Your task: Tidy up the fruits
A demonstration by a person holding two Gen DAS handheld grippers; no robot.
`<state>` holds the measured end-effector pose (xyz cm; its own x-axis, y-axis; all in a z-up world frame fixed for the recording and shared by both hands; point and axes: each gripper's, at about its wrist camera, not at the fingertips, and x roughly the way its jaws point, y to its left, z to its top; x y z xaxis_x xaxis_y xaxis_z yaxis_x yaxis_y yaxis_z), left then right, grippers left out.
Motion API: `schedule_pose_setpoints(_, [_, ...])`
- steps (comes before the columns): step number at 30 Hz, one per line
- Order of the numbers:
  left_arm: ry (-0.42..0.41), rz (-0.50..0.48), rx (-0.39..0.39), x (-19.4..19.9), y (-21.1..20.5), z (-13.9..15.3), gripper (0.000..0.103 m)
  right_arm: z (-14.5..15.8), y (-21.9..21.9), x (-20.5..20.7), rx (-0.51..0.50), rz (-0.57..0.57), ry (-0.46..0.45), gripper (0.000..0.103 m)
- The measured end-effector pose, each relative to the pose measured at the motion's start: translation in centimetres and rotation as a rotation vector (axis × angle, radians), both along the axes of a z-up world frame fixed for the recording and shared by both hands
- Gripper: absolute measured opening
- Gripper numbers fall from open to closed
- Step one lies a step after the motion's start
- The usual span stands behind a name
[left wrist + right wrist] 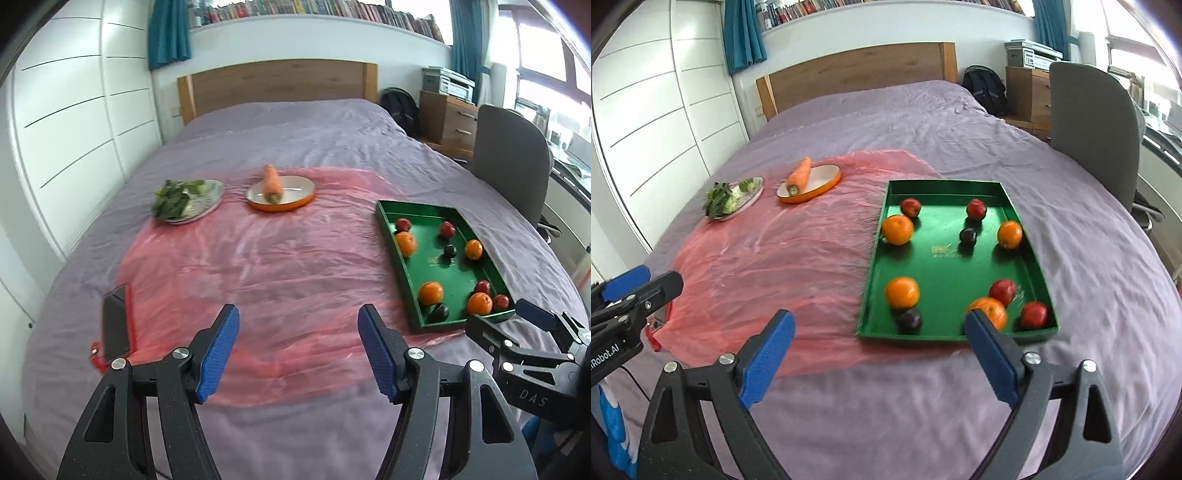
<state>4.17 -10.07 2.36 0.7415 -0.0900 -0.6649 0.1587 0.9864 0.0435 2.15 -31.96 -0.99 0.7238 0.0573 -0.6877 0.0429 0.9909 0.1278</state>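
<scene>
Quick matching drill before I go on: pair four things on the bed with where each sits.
Things:
1. carrot
2. leafy greens
3. oranges
4. phone

Places:
A. green tray
B. pink sheet's near left corner
C. orange-rimmed dish
D. silvery plate

Pairs: 1-C, 2-D, 3-A, 4-B

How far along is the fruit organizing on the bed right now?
Done: a carrot sits on the orange plate and leafy greens on the grey plate. In hand: nothing; the left gripper and right gripper have open, empty jaws. Left: oranges, red fruits and dark fruits still lie mixed in the green tray.
</scene>
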Motion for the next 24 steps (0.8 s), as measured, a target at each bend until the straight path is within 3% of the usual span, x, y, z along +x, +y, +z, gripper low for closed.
schedule_pose_setpoints(10, [-0.007,0.092,-0.001,-3.1,4.7,-1.1,0.062,0.9,4.0,-3.5,-0.043,0.053,-0.045,0.103])
schedule_pose_setpoints(15, [-0.034,0.122,-0.016,-4.4,6.1,-1.2,0.08,0.8,5.1,-4.8,-0.055,0.054,-0.062,0.103])
schedule_pose_setpoints(24, [-0.103,0.155,-0.019,-5.9,7.3,-0.1,0.087,2.1,5.7,-6.6,-0.102,0.048,-0.128,0.103])
